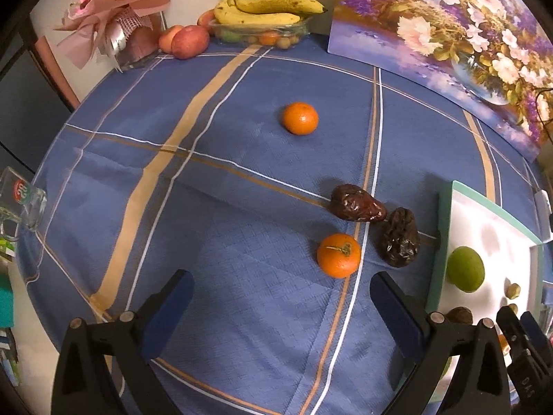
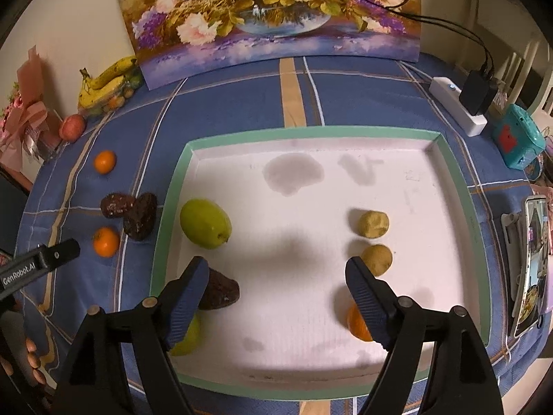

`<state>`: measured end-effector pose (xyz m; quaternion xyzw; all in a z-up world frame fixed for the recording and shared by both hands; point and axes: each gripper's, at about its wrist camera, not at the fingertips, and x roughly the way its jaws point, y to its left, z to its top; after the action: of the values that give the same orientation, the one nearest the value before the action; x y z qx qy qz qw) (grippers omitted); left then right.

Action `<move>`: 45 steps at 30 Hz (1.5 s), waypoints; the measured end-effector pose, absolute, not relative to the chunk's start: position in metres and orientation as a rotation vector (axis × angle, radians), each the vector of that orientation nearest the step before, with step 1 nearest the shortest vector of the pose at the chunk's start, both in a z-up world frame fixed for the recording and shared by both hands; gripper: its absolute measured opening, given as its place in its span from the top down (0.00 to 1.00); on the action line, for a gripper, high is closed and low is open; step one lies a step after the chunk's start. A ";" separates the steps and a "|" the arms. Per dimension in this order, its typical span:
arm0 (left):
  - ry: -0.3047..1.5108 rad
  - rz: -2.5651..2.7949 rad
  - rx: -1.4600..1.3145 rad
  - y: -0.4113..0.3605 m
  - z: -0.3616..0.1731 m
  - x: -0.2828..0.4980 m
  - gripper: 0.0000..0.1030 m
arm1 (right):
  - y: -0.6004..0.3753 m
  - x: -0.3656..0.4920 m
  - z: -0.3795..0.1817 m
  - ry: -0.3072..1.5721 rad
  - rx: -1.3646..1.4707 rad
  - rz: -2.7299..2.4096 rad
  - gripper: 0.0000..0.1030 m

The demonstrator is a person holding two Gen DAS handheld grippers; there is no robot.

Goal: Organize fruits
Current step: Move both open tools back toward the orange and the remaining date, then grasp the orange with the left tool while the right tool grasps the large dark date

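Observation:
My left gripper (image 1: 280, 287) is open and empty above the blue tablecloth. Just ahead of it lie a near orange (image 1: 338, 255), two dark wrinkled fruits (image 1: 357, 203) (image 1: 400, 237) and a far orange (image 1: 299, 118). My right gripper (image 2: 276, 273) is open and empty over the white tray (image 2: 311, 133). In the tray lie a green fruit (image 2: 205, 223), a dark fruit (image 2: 221, 292), two tan round fruits (image 2: 373, 224) (image 2: 378, 258), an orange (image 2: 357, 325) partly behind the right finger, and another green fruit (image 2: 188, 340) under the left finger.
Bananas in a clear bowl (image 1: 266, 12), apples (image 1: 189, 41) and a pink bouquet (image 1: 114, 10) stand at the table's far edge. A flower painting (image 2: 273, 10) leans behind the tray. A power strip (image 2: 459, 107), a teal box (image 2: 520, 140) and a phone (image 2: 532, 263) lie right of the tray.

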<state>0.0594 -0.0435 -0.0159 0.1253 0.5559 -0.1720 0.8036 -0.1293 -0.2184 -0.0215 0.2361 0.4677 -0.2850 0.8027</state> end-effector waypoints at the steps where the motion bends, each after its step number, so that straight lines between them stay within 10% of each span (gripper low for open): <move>1: 1.188 -0.369 0.274 -0.044 -0.016 0.059 0.00 | -0.218 -0.128 -0.022 1.001 0.502 -0.611 0.20; 31: 1.284 -0.488 0.177 -0.066 -0.037 0.097 0.02 | -0.221 -0.057 -0.012 0.951 0.491 -0.455 0.20; 45: 1.373 -0.565 0.178 -0.082 -0.056 0.092 0.49 | -0.224 -0.031 -0.016 0.950 0.494 -0.395 0.20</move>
<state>0.0923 -0.0821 -0.0558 0.0809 0.6244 -0.2568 0.7332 -0.0314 -0.2239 -0.0165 0.2339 0.4496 -0.1871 0.8415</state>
